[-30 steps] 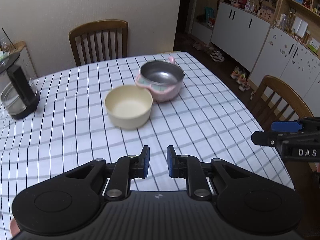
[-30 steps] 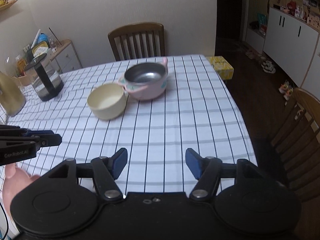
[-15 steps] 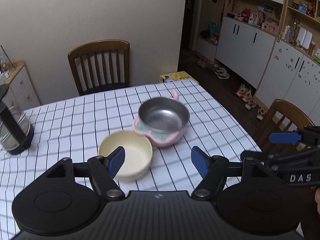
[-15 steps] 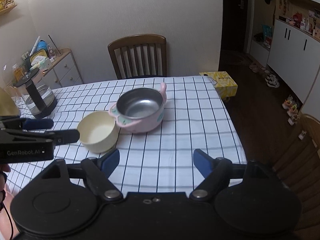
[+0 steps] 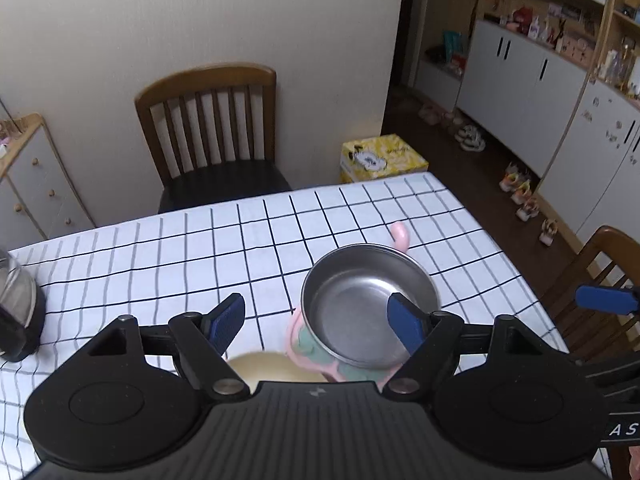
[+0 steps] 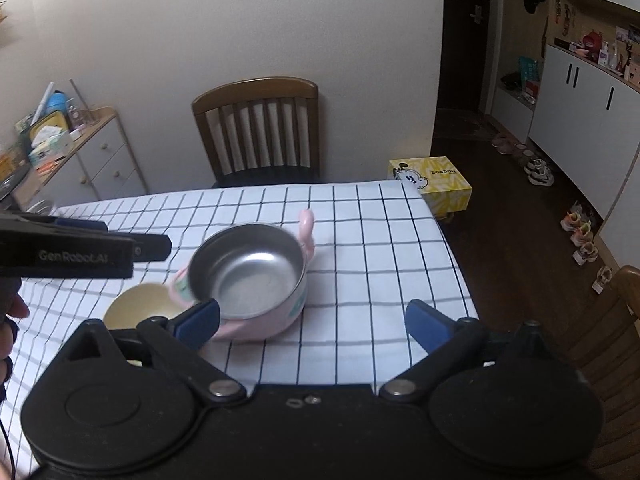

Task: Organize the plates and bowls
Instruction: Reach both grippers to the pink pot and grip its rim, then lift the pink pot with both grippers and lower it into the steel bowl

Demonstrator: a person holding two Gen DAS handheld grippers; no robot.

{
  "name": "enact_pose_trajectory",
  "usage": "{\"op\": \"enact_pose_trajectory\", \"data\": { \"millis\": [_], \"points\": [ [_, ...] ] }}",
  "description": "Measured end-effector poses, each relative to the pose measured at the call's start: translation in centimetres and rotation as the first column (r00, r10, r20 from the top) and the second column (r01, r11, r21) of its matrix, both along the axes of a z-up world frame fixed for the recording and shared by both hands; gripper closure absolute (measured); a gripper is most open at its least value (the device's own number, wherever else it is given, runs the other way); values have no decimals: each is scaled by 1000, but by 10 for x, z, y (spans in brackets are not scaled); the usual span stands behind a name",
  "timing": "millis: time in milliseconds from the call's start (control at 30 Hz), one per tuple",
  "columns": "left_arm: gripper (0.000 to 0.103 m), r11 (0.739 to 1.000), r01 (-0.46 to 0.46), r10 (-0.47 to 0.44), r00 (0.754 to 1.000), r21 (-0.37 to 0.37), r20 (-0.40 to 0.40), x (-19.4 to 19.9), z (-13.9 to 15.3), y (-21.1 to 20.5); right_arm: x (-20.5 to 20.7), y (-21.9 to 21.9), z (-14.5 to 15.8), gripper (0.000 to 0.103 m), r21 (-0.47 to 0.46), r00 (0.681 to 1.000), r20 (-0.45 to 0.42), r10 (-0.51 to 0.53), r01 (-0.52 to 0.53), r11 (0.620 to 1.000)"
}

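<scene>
A pink bowl with a steel inner lining [image 5: 366, 308] [image 6: 248, 276] stands on the checked tablecloth [image 5: 160, 256]. A cream bowl [image 5: 276, 368] [image 6: 140, 304] sits just left of it, touching or nearly touching, partly hidden by the grippers. My left gripper [image 5: 316, 322] is open and empty above both bowls, its right finger over the steel bowl. It also shows in the right wrist view [image 6: 84, 248]. My right gripper [image 6: 312, 320] is open and empty, just in front of the pink bowl; one of its fingertips [image 5: 606, 300] shows at the right edge of the left wrist view.
A glass kettle [image 5: 16, 312] stands at the table's left. A wooden chair [image 5: 212, 136] is behind the far edge, another chair [image 5: 592, 276] at the right. A yellow box [image 6: 434, 182] lies on the floor past the table's corner. A cluttered drawer unit [image 6: 72, 152] is at the left.
Both grippers moved forward and higher over the table toward the bowls. The left gripper opened wide from nearly shut a second ago. The bowls have not moved.
</scene>
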State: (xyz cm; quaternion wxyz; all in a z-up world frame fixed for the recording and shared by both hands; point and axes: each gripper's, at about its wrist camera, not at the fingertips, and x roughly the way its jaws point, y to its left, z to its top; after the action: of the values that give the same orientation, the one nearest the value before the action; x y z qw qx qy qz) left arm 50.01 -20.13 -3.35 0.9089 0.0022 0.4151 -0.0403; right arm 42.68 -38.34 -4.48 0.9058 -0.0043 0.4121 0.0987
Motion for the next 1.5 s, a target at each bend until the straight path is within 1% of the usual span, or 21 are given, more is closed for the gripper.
{"op": "enact_pose_trajectory", "data": {
  "millis": [133, 267, 367, 600, 633, 700, 767, 800, 833, 867, 900, 967, 1067, 1100, 1133, 1267, 1300, 1333, 1433, 1500],
  "points": [
    [25, 1000, -14, 15, 999, 10, -46, 30, -17, 0, 22, 2, -15, 3, -9, 1000, -8, -20, 20, 1000],
    [25, 1000, -24, 26, 997, 20, -78, 55, -35, 0, 43, 3, -34, 5, -17, 998, -49, -36, 35, 999],
    [25, 999, -29, 32, 995, 28, -95, 68, -47, -2, 58, 4, -47, 8, -15, 996, -81, -48, 46, 999],
    [27, 998, -39, 45, 991, 55, -124, 85, -69, -10, 79, 13, -69, 22, 18, 987, -150, -62, 66, 998],
    [34, 998, -38, 45, 990, 55, -130, 87, -72, -10, 80, 15, -71, 25, 22, 986, -156, -60, 65, 998],
    [43, 998, -43, 51, 988, 53, -146, 91, -77, -10, 83, 19, -75, 29, 24, 984, -169, -55, 60, 998],
    [47, 997, -50, 57, 987, 53, -153, 93, -80, -8, 85, 21, -78, 32, 24, 983, -177, -53, 58, 998],
    [52, 997, -54, 62, 986, 55, -154, 94, -81, -8, 86, 22, -80, 36, 24, 982, -180, -53, 59, 998],
    [59, 997, -57, 64, 986, 53, -156, 94, -82, -7, 86, 23, -81, 39, 26, 981, -185, -55, 61, 998],
    [62, 997, -58, 65, 985, 47, -162, 96, -83, -5, 87, 24, -82, 42, 28, 980, -192, -55, 62, 998],
    [66, 998, -57, 62, 984, 34, -170, 96, -83, -4, 88, 25, -83, 49, 31, 979, -198, -54, 61, 998],
    [70, 998, -58, 61, 983, 26, -172, 95, -84, -3, 88, 26, -84, 51, 32, 978, -201, -54, 62, 998],
    [78, 998, -57, 59, 982, 15, -177, 95, -83, -2, 89, 27, -85, 60, 18, 976, -212, -54, 59, 998],
    [82, 998, -57, 58, 982, 8, -181, 95, -83, -2, 90, 28, -85, 65, 10, 974, -219, -55, 59, 998],
    [85, 998, -58, 58, 981, 8, -184, 94, -82, -2, 90, 28, -85, 66, 7, 973, -223, -56, 59, 998],
    [89, 998, -58, 63, 980, 29, -190, 91, -82, -6, 90, 30, -83, 74, 4, 973, -226, -43, 45, 999],
    [90, 998, -61, 64, 979, 24, -193, 90, -81, -7, 90, 31, -82, 78, 1, 973, -226, -39, 40, 999],
    [91, 998, -62, 65, 979, 23, -194, 88, -81, -7, 89, 33, -81, 88, 0, 974, -225, -32, 33, 999],
    [93, 998, -57, 61, 980, 28, -189, 83, -80, -11, 88, 37, -78, 92, -33, 977, -212, -37, 31, 999],
    [94, 998, -57, 60, 980, 24, -190, 80, -78, -13, 89, 35, -77, 94, -38, 976, -212, -48, 41, 998]
  ]
}}
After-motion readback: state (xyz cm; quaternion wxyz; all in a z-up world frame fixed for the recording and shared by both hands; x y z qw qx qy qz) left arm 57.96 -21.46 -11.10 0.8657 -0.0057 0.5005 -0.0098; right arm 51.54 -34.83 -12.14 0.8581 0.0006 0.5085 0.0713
